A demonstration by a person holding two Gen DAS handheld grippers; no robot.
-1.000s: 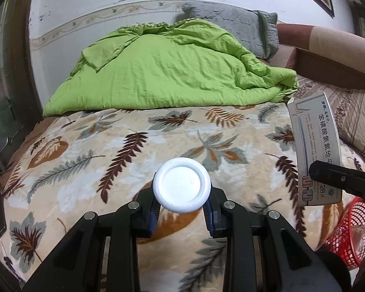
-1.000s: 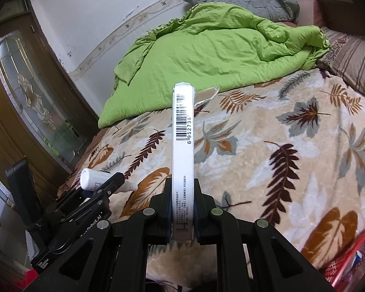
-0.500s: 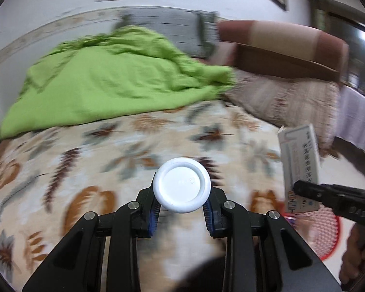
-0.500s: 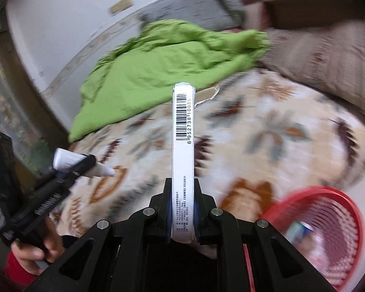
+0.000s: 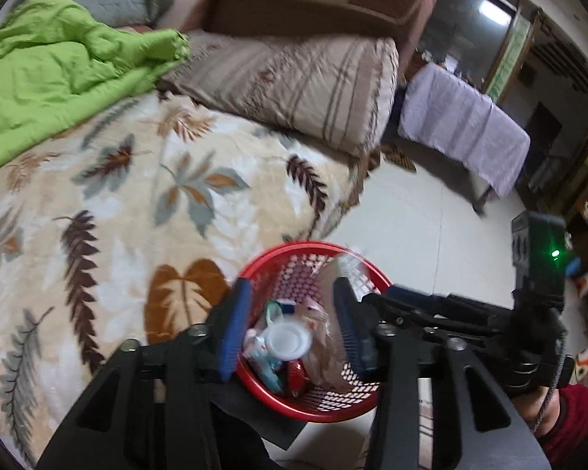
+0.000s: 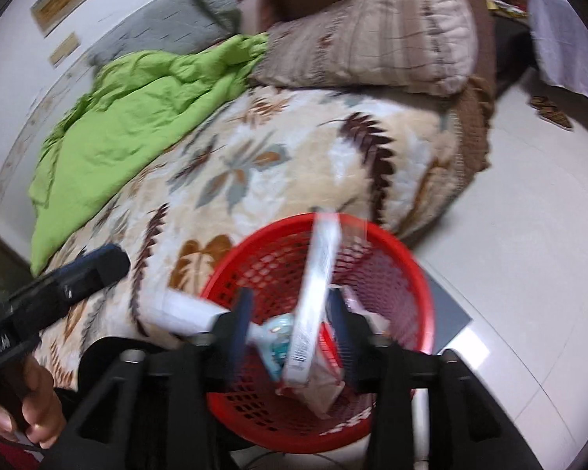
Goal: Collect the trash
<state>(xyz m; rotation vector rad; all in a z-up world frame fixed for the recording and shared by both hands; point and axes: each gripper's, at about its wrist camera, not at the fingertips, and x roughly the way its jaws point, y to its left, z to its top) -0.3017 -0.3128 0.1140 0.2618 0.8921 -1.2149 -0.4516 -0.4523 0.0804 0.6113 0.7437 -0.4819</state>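
Over the red mesh basket, my left gripper has its jaws opening. The white round-capped bottle sits loose between the blue pads, touching neither, above wrappers in the basket. My right gripper hangs over the same basket, jaws also opening. The white barcode box tilts, blurred, between its pads and drops free. In the right wrist view the left gripper reaches in from the left, with the bottle below its tip. The right gripper shows at right in the left wrist view.
The basket stands on a pale tiled floor beside the bed's corner. The bed carries a leaf-print blanket, a green quilt and striped pillows. A covered table stands further off. A hand holds the left gripper.
Both grippers swung from over the bed to above the red basket and tipped downward. Their jaws spread apart, letting go of the bottle and the box, which now fall toward the basket.
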